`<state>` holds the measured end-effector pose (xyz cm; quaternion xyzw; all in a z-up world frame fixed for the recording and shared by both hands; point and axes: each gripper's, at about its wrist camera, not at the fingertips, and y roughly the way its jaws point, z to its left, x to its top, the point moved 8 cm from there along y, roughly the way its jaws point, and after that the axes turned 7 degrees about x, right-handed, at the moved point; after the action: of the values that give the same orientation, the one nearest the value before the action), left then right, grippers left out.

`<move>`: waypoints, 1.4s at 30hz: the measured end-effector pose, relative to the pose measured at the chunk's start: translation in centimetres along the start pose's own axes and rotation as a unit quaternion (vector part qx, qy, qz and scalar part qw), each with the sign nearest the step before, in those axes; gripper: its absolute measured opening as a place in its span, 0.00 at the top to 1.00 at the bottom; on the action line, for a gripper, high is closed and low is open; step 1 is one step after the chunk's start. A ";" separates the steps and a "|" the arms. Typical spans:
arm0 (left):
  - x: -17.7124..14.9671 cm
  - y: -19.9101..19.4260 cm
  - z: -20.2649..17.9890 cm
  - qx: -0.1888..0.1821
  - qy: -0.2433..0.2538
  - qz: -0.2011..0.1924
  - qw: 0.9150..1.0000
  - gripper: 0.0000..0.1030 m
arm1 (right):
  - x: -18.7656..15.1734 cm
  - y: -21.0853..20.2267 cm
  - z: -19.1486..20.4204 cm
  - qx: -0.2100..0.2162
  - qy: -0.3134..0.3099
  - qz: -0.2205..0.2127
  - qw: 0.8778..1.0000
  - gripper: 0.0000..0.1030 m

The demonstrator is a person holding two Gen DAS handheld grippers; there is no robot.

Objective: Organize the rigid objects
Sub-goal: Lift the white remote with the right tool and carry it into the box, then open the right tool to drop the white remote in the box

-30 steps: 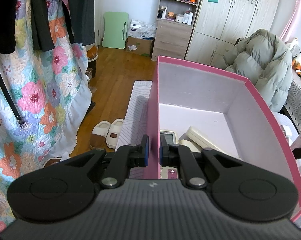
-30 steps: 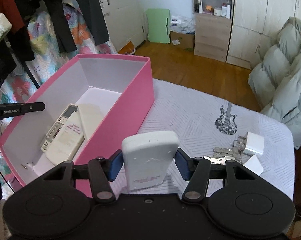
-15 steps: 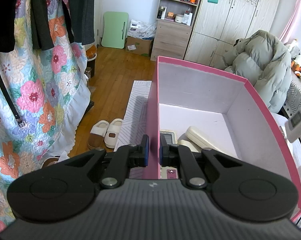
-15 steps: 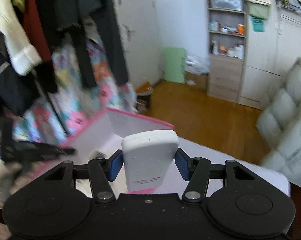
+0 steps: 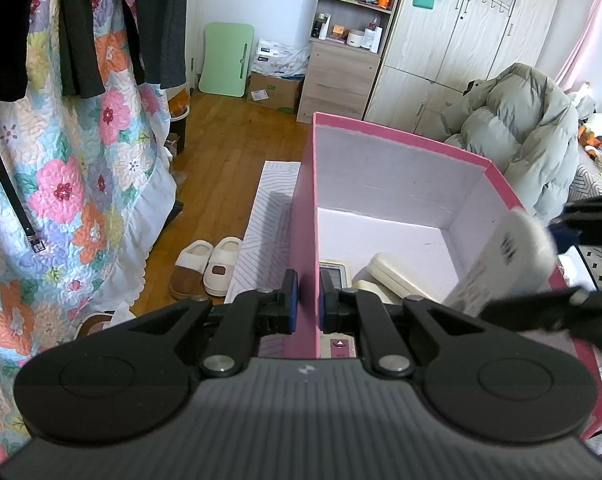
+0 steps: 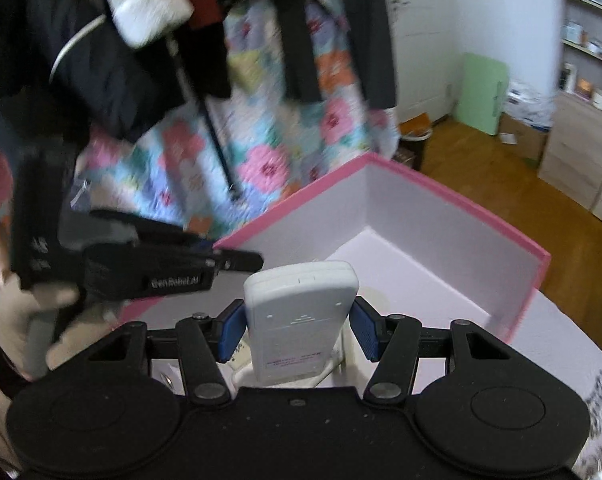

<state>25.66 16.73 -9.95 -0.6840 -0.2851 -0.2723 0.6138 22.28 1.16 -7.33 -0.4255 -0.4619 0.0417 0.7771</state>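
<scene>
A pink box (image 5: 401, 136) with a pale lining stands on the cloth-covered table. My left gripper (image 5: 305, 300) is shut on its near left wall, one pad on each side. Inside lie a remote with a screen (image 5: 333, 274) and cream-coloured cases (image 5: 393, 270). My right gripper (image 6: 299, 328) is shut on a white remote control (image 6: 301, 312), held over the box's open top (image 6: 441, 220). In the left wrist view that remote (image 5: 501, 264) enters tilted from the right over the box's right wall, held by the right gripper (image 5: 561, 268). The left gripper (image 6: 237, 258) shows at the box's rim.
A floral quilt (image 5: 73, 184) and dark clothes (image 5: 81, 28) hang to the left. Slippers (image 5: 205, 268) sit on the wooden floor. A grey puffer jacket (image 5: 521, 128), a shelf unit (image 5: 349, 56) and wardrobes stand behind. A person's hand (image 6: 17, 320) holds the left gripper.
My right gripper has swung left with the white remote, from beside the box to above its open top, rolling as it went. The left gripper has stayed clamped on the wall.
</scene>
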 end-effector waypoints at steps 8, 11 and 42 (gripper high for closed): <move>-0.1 0.1 -0.4 -0.006 -0.002 -0.001 1.000 0.91 | -0.6 -1.3 -1.1 -0.034 -0.018 0.001 0.999 0.40; -0.1 0.1 -0.3 -0.007 -0.003 0.000 1.000 0.91 | -0.5 -1.6 -2.0 -0.070 -0.032 0.001 0.997 0.40; -0.1 0.1 0.8 -0.008 -0.005 0.002 1.000 0.91 | -1.6 -3.3 -5.0 -0.168 0.027 -0.018 0.985 0.62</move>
<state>25.66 17.52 -10.19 -0.6904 -0.2846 -0.2703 0.6077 24.06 -4.74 -7.14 -0.5423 -0.4490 -0.0616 0.7074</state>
